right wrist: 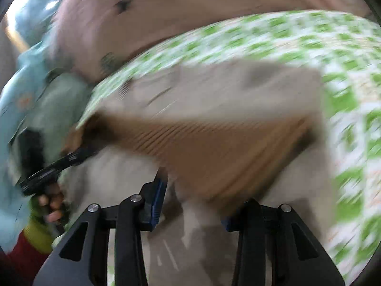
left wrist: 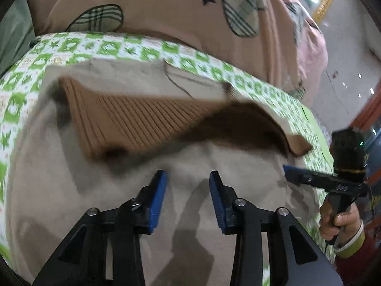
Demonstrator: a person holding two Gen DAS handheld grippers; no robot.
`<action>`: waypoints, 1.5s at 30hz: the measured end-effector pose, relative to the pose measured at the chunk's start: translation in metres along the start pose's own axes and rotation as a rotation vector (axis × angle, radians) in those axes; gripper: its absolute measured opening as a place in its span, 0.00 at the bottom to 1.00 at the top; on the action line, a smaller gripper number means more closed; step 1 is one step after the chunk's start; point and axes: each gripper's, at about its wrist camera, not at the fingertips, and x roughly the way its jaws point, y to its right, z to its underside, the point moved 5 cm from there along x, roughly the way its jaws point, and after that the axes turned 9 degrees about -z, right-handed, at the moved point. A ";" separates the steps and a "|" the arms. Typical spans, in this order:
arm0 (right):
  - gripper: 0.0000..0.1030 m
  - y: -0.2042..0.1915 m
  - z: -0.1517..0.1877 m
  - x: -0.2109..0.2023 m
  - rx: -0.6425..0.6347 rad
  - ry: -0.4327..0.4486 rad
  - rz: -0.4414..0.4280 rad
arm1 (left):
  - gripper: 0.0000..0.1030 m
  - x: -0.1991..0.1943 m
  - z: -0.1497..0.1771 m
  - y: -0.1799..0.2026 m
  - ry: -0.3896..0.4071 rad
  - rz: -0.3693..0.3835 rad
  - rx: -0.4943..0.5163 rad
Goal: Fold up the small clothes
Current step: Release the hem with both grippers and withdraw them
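Note:
A small beige garment (left wrist: 71, 178) with a brown ribbed band (left wrist: 133, 121) lies on a green-and-white patterned cover (left wrist: 23, 81). The brown band is folded over the beige cloth. My left gripper (left wrist: 188, 186) is open just above the beige cloth, nothing between its blue pads. My right gripper (left wrist: 293, 174) comes in from the right at the garment's edge. In the blurred right wrist view the right gripper (right wrist: 197, 190) is open, with the brown band (right wrist: 226, 157) draped over its right finger. The left gripper (right wrist: 71, 159) shows at the garment's left edge.
A pink quilt (left wrist: 166, 12) with plaid patches and a star is bunched behind the cover. Green and light blue cloth (right wrist: 47, 109) lies to the left in the right wrist view. The cover's edge (left wrist: 316, 128) drops off at the right.

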 end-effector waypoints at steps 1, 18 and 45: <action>0.39 0.011 -0.010 -0.006 0.027 0.036 0.004 | 0.36 0.003 -0.010 -0.009 0.008 -0.019 -0.012; 1.00 -0.010 0.037 -0.090 0.239 0.219 0.026 | 0.53 -0.066 -0.023 -0.059 0.185 -0.104 -0.238; 1.00 -0.056 0.134 -0.096 0.057 0.116 0.048 | 0.68 -0.107 0.122 -0.069 0.117 -0.116 -0.498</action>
